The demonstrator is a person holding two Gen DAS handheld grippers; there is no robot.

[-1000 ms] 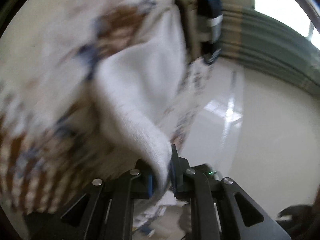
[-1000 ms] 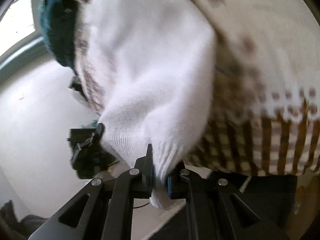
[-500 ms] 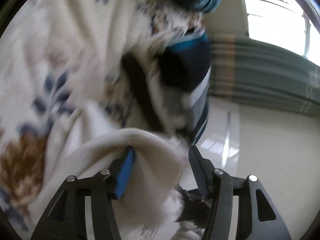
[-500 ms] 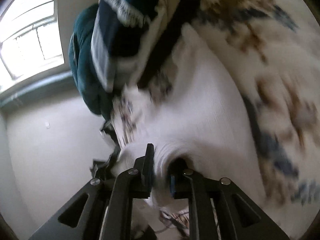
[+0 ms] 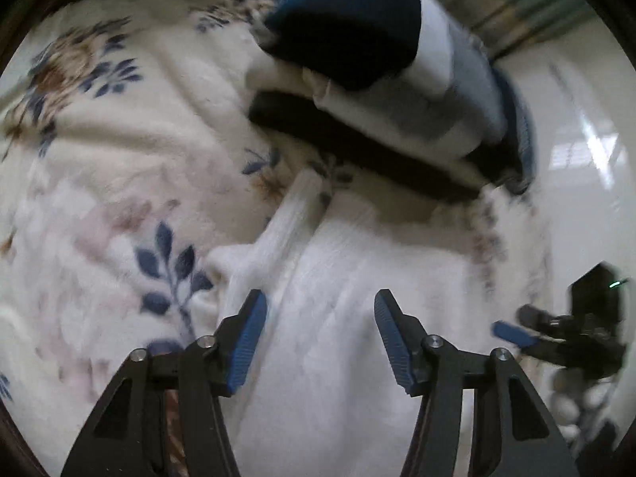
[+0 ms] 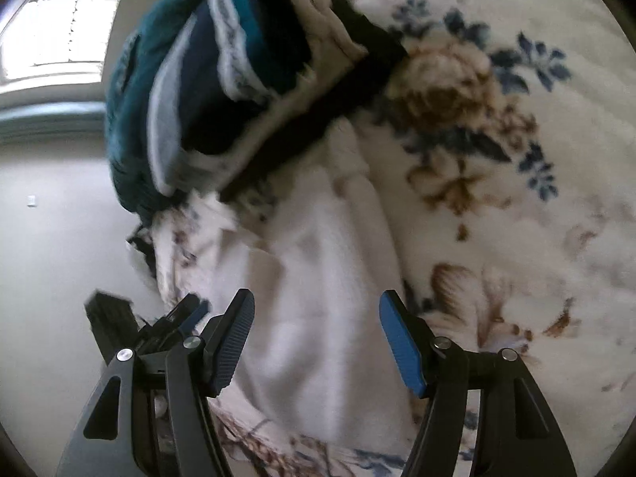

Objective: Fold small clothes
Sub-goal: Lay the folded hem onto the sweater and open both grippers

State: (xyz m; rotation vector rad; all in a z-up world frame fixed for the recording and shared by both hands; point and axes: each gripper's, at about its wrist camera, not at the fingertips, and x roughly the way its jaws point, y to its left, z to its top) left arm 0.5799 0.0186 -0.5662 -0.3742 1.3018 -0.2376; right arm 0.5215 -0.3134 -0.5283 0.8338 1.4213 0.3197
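A small white knit garment (image 5: 357, 310) lies folded on a cream blanket with blue and brown flowers (image 5: 99, 151). My left gripper (image 5: 320, 338) is open just above the garment, its jaws wide apart and empty. In the right wrist view the same white garment (image 6: 318, 298) lies under my right gripper (image 6: 314, 338), which is also open and empty. Each gripper shows at the edge of the other's view, near the blanket's edge.
A stack of folded clothes in navy, teal, white and black (image 5: 377, 79) sits on the blanket just beyond the white garment; it also shows in the right wrist view (image 6: 246, 79). The blanket edge drops to a pale glossy floor (image 5: 588, 159). A window (image 6: 59, 31) is far off.
Both grippers held the white garment a second ago. They carried it down onto the blanket, then opened and let it go; the left opened first.
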